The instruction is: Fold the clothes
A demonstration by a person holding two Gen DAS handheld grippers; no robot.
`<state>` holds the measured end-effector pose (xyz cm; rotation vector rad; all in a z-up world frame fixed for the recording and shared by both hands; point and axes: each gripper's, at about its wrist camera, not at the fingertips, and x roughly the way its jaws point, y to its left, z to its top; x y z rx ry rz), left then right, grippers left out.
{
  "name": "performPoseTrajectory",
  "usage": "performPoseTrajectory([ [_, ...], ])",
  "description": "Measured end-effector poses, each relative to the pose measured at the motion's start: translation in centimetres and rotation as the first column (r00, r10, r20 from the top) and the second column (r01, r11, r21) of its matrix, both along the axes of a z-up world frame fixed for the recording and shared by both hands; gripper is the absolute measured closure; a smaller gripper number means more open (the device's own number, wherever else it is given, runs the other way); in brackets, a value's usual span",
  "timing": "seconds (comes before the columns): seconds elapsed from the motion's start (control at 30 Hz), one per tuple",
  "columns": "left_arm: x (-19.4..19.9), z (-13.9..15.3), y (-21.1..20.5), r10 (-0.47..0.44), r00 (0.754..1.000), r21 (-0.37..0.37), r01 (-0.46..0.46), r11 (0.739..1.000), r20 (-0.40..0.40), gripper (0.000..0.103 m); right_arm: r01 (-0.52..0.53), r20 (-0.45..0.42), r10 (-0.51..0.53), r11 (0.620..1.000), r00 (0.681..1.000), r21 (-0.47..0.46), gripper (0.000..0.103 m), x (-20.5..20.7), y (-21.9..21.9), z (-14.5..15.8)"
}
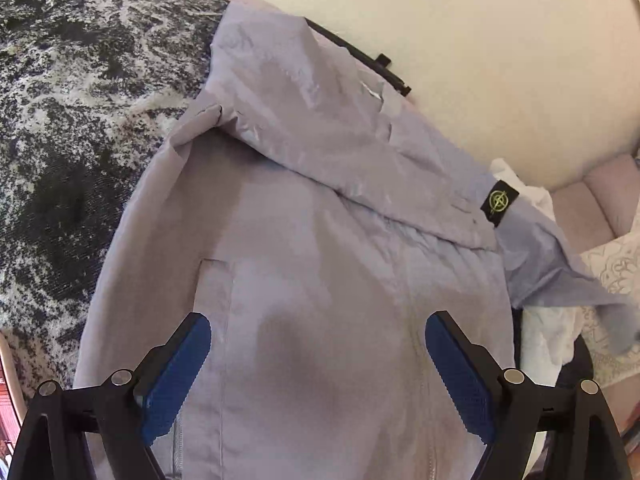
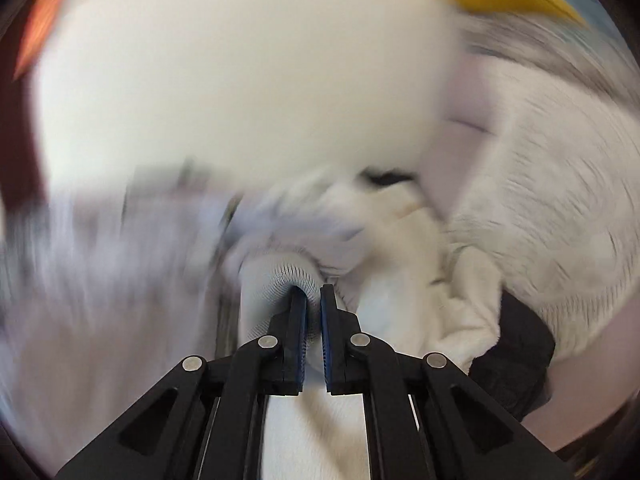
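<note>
A pale lilac-grey jacket [image 1: 304, 248] lies spread on the bed, hood toward the wall, with a black badge [image 1: 499, 201] on its right sleeve. My left gripper [image 1: 318, 320] is open just above the jacket's front, its blue pads either side of the zip area. In the blurred right wrist view, my right gripper [image 2: 314, 288] is shut on the ribbed cuff [image 2: 280, 276] of the jacket's sleeve. The sleeve trails off to the left.
A dark mottled blanket [image 1: 80, 128] covers the bed to the left. White clothes [image 2: 440, 272] and a black garment [image 2: 516, 360] are piled by the right gripper. A patterned white pillow [image 1: 612, 264] lies at right; the cream wall [image 1: 480, 40] is behind.
</note>
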<state>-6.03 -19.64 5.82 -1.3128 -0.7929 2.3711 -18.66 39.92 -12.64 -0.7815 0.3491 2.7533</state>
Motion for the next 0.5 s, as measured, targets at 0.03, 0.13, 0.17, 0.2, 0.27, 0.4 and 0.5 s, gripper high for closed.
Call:
performPoseTrajectory([
  [0.03, 0.0, 0.0, 0.2, -0.007, 1.000, -0.004, 0.007, 1.000, 0.000, 0.012, 0.046, -0.075, -0.059, 0.984, 0.995, -0.170, 0.082, 1.2, 2.9, -0.7],
  [0.13, 0.3, 0.3, 0.8, -0.032, 0.999, -0.018, 0.032, 0.999, -0.007, 0.012, 0.088, -0.219, -0.293, 0.761, 0.931, -0.643, 0.002, 4.9, 11.6, -3.0],
  [0.17, 0.4, 0.4, 0.9, -0.039, 0.999, -0.022, 0.039, 0.999, -0.010, 0.012, 0.069, -0.235, -0.380, 0.637, 0.895, -0.768, 0.002, 6.1, 14.5, -3.7],
  [0.2, 0.6, 0.6, 1.0, -0.045, 0.999, -0.025, 0.045, 0.999, -0.014, 0.012, 0.034, -0.233, -0.466, 0.496, 0.854, -0.868, 0.001, 7.3, 17.4, -4.5],
  [0.27, 0.7, 0.8, 1.0, -0.051, 0.998, -0.022, 0.050, 0.998, -0.022, 0.012, -0.068, -0.209, -0.527, 0.274, 0.824, -0.959, 0.001, 8.8, 19.0, -8.8],
  [0.4, 0.5, 0.3, 0.7, -0.034, 0.999, -0.016, 0.034, 0.999, -0.007, 0.012, -0.156, -0.237, -0.479, 0.202, 0.845, -0.967, 0.001, 9.1, 14.8, -18.2],
  [0.5, 0.4, -0.4, 0.8, -0.015, 1.000, -0.039, 0.016, 0.999, 0.010, 0.012, -0.224, -0.258, -0.437, 0.129, 0.862, -0.966, 0.000, 10.6, 10.0, -22.3],
])
